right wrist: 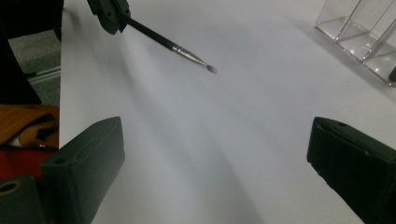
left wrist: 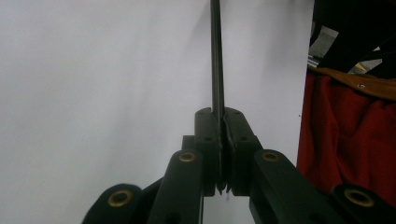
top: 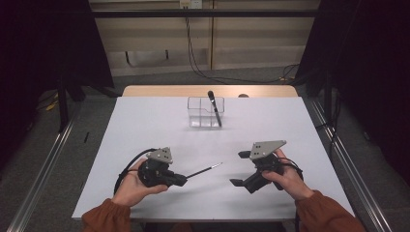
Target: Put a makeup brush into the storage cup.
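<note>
My left gripper (top: 183, 179) lies low over the white table (top: 145, 125) at the front left, shut on the handle of a thin black brush (top: 205, 170). The brush's tip points right, toward the table's middle. In the left gripper view the pads (left wrist: 208, 135) pinch the brush's shaft (left wrist: 216, 56), which runs straight ahead. My right gripper (top: 240, 168) is at the front right, open, with nothing between its jaws. In the right gripper view, the right gripper (right wrist: 212, 135) faces bare table, with the brush (right wrist: 173, 45) and left gripper (right wrist: 112, 16) beyond.
A clear plastic organiser (top: 206, 112) with compartments stands at the table's back middle, with a dark brush (top: 214, 108) leaning in it. Its corner (right wrist: 359, 32) appears in the right gripper view. The person's red and orange clothing (left wrist: 345, 140) is at the near table edge.
</note>
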Motion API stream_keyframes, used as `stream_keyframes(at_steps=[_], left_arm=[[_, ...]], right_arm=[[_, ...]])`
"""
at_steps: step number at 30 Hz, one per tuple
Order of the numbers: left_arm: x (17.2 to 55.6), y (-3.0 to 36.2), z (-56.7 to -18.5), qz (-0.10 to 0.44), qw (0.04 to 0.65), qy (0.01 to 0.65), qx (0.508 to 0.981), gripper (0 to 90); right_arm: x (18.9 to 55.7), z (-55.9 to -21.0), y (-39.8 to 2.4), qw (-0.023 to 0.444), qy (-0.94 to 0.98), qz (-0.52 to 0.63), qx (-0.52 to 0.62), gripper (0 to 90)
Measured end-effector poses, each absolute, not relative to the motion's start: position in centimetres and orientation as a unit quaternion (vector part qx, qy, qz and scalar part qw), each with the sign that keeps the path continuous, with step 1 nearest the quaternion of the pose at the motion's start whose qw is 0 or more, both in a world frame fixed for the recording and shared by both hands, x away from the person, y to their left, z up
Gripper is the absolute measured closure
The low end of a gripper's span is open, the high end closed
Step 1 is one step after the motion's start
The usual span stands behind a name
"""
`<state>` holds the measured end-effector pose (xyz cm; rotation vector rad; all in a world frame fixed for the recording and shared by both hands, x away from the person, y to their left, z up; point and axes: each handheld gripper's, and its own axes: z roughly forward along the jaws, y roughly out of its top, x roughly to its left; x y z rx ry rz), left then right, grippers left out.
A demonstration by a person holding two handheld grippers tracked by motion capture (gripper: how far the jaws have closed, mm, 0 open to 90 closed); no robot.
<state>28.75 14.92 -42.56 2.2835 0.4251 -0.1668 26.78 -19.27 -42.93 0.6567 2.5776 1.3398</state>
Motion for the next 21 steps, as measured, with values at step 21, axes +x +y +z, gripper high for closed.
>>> stream_keyframes(at_steps=[21], left_arm=[[28.78,15.09,-42.55,-0.045,0.44,0.181,0.878,85.6]], right_arm=[[26.48,-43.62,-19.14,0.098,0.83,0.499,0.229,1.6]])
